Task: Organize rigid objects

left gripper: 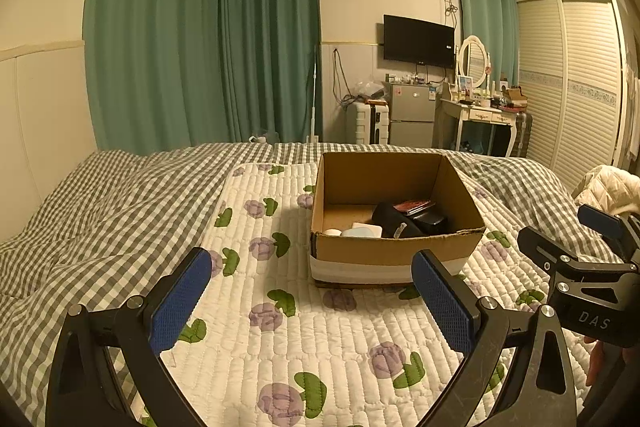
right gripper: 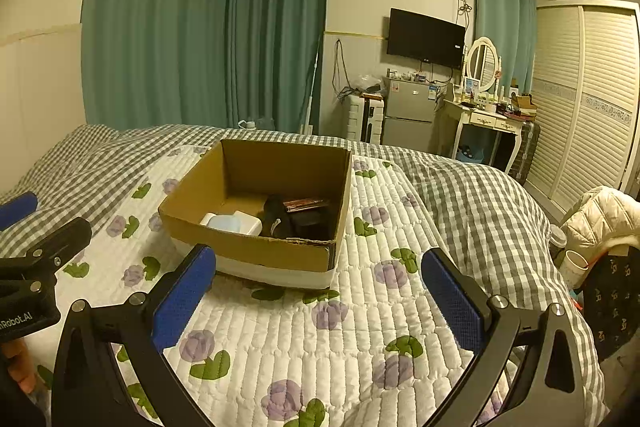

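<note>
- Centre of both views: a cardboard box (left gripper: 396, 251) sits on a white quilted mat with purple flowers (left gripper: 280, 327), spread over a grey checked bedcover (left gripper: 100, 195).
- Inside the box, toward its near wall, I see pale blue and white cases (right gripper: 232, 223), a dark bulky object (right gripper: 280, 215) and a reddish flat item (right gripper: 306, 203); I cannot name them more closely.
- My left claw (left gripper: 312, 303), at the bottom of the left view, is spread wide and holds nothing.
- My right claw (right gripper: 316, 303) is likewise wide apart and empty.
- No loose object shows on the mat, so I judge the sorting nearly finished.
- To do well now, I would keep both claws above the box rim, then descend straight onto any piece needing straightening, avoiding the cardboard walls.
</note>
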Demonstrator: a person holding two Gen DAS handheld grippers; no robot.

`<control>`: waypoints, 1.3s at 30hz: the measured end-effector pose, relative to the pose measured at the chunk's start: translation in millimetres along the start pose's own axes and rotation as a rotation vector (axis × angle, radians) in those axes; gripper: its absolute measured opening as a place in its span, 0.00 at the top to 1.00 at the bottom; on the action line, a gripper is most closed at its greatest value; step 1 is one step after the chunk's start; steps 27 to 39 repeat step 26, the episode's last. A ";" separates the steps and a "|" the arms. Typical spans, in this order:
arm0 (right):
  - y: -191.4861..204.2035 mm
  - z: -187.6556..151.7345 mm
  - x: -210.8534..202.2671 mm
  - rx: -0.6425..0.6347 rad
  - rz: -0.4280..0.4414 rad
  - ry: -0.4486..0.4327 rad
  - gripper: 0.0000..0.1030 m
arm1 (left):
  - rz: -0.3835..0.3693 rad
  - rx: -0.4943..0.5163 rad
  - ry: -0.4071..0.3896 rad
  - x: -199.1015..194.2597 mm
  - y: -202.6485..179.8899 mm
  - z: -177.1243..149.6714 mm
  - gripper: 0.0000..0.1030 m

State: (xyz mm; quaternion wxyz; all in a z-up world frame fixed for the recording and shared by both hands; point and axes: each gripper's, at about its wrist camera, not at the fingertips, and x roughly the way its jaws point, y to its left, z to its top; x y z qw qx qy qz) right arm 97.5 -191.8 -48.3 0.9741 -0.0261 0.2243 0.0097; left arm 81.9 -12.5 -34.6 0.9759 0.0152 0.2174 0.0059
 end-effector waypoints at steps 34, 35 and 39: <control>3.8 -0.6 1.6 0.001 0.007 0.013 0.00 | 0.000 0.003 0.015 4.2 1.2 -1.0 0.01; 3.8 -0.6 1.6 0.001 0.007 0.013 0.00 | 0.000 0.003 0.015 4.2 1.2 -1.0 0.01; 3.8 -0.6 1.6 0.001 0.007 0.013 0.00 | 0.000 0.003 0.015 4.2 1.2 -1.0 0.01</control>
